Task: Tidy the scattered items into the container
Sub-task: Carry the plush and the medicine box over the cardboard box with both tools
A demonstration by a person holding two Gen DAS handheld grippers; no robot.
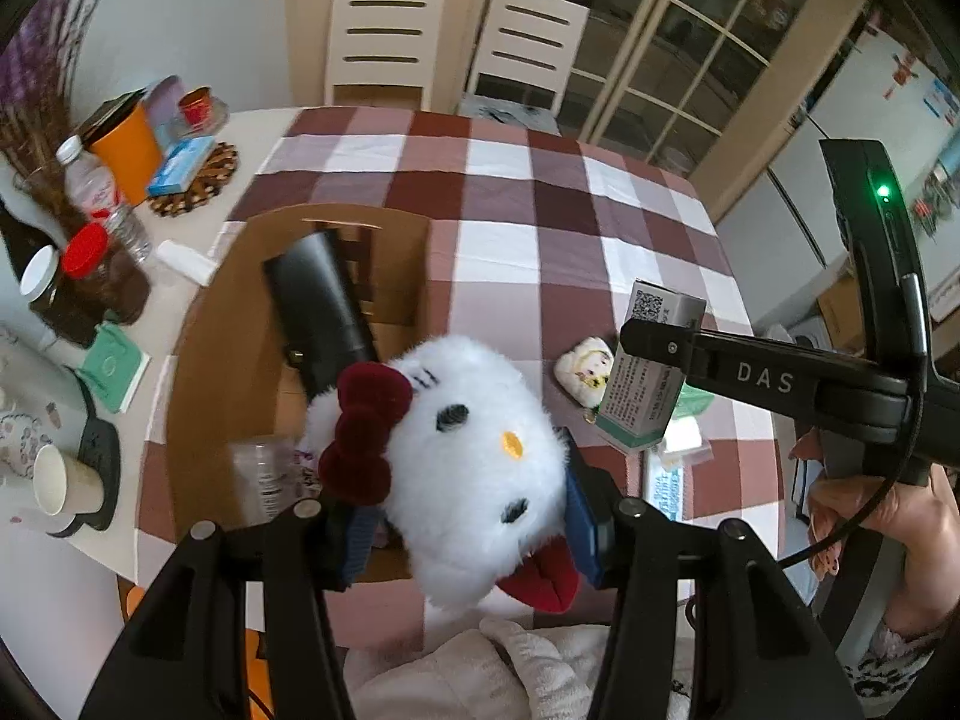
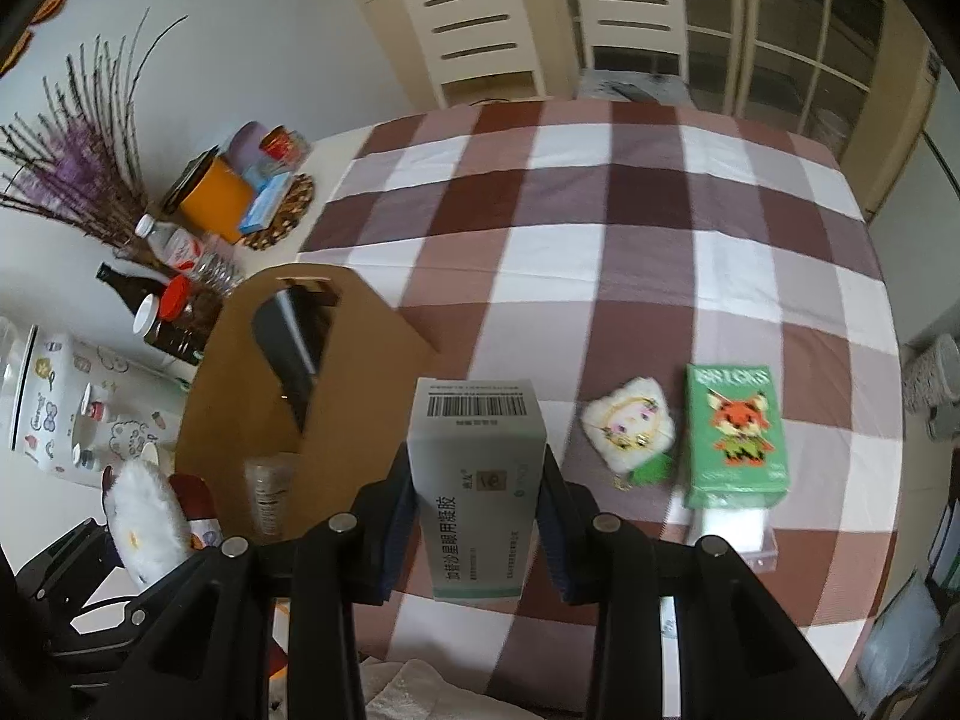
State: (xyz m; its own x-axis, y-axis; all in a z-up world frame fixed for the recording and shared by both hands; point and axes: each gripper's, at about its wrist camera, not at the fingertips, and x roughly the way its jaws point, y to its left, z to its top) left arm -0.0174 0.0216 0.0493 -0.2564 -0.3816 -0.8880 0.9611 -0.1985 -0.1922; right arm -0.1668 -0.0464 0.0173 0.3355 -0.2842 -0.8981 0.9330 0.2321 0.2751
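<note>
While both hands are hovering over the checked tablecloth (image 2: 600, 276), each claw is already carrying something. The left gripper (image 1: 462, 516) is pinching a white plush cat head (image 1: 474, 462) with a dark red bow, and the right gripper (image 2: 477, 516) is pressing its pads on a pale medicine box (image 2: 480, 480) — neither is spread.

The cardboard box (image 1: 234, 330), which I'm guessing is the container, is sitting at about 9 o'clock from the right claw, with the plush hanging right over its near edge. A black cylinder (image 1: 318, 306) and a clear plastic bottle (image 1: 264, 480) are already lying inside.

What's worrying me: both hands are heading for the same opening, so the claws could be bumping each other at the rim. The plush is squashy and held near one side, so it might be slipping or snagging on the cardboard wall. The medicine box is smooth and could be twisting in the pads.

Still left on the cloth, at roughly 2 o'clock from the right claw — a small white charm (image 2: 630, 432) and a green brick box (image 2: 735, 438), side by side. Cups, jars and bottles are crowding the table edge at 9 to 10 o'clock, just beyond the container.
</note>
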